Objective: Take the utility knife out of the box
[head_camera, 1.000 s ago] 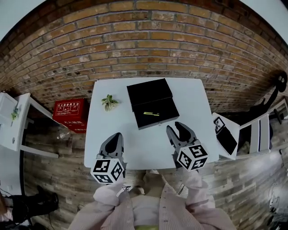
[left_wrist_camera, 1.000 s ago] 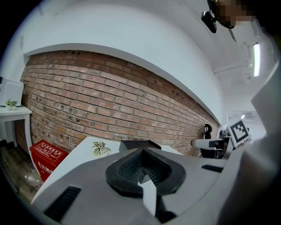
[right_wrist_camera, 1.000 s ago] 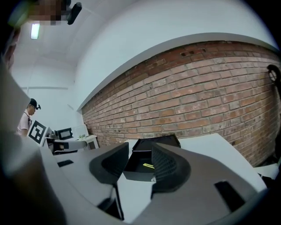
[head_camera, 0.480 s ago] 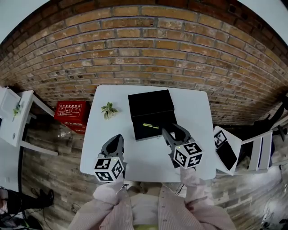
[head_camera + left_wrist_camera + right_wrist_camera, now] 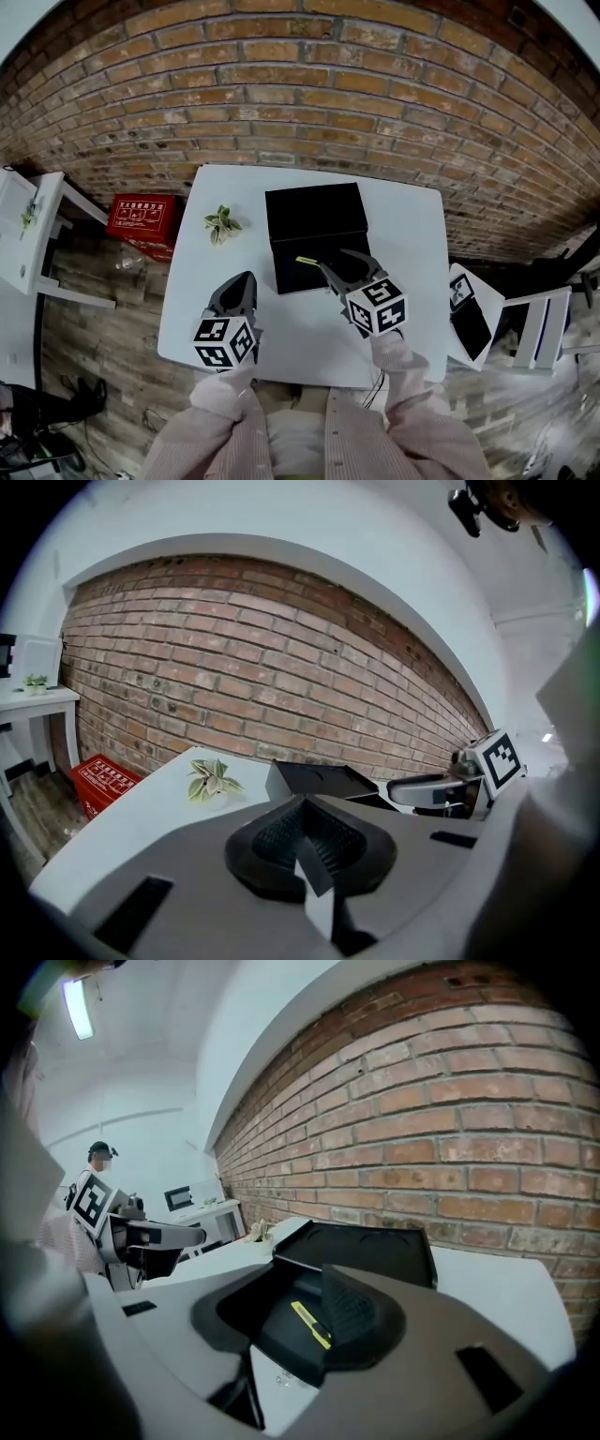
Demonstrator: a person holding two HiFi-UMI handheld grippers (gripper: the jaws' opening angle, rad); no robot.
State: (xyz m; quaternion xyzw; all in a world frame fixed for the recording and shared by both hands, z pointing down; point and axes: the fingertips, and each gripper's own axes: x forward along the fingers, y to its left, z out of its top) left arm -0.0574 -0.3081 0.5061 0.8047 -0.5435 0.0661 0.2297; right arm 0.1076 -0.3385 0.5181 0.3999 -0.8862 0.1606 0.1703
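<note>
Forward since a second ago, the right gripper (image 5: 339, 266) now reaches over the near edge of the open black box (image 5: 314, 214), its jaws apart and gripping nothing. The yellow utility knife (image 5: 307, 262) lies in the box just ahead of its tips, in line with the gap between them. The left gripper (image 5: 242, 283), jaws together and empty, hovers over the white table (image 5: 412, 225), with the box ahead to its right.

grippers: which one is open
The right gripper: its jaws stand apart above the box, near the knife. The left gripper is shut, over bare table.
</note>
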